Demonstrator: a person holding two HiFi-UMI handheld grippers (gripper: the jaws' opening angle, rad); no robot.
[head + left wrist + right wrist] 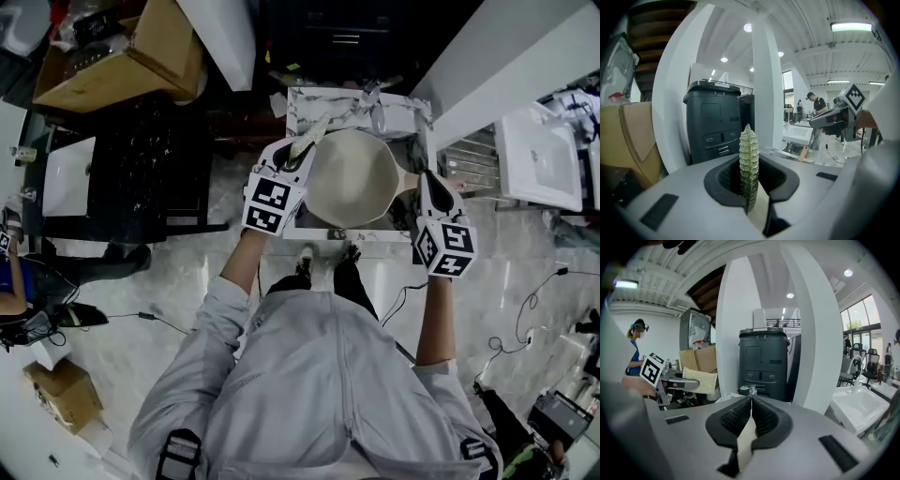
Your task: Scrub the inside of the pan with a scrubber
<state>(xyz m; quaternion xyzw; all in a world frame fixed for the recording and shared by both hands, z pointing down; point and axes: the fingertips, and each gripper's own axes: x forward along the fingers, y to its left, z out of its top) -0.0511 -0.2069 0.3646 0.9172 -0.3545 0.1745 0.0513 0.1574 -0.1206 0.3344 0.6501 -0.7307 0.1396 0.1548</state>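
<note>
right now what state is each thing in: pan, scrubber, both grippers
pan: inside facing up, looks empty, held by its handle
scrubber: pinched edge-on, sticking out by the pan's far-left rim; can't tell if it touches
left gripper: shut on the scrubber
right gripper: shut on the handle

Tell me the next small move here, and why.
Probably lower the left tongs to press the scrubber into the pan. The scrubber is clamped but sits at the pan's left rim, and the right tongs grip the handle.
</note>
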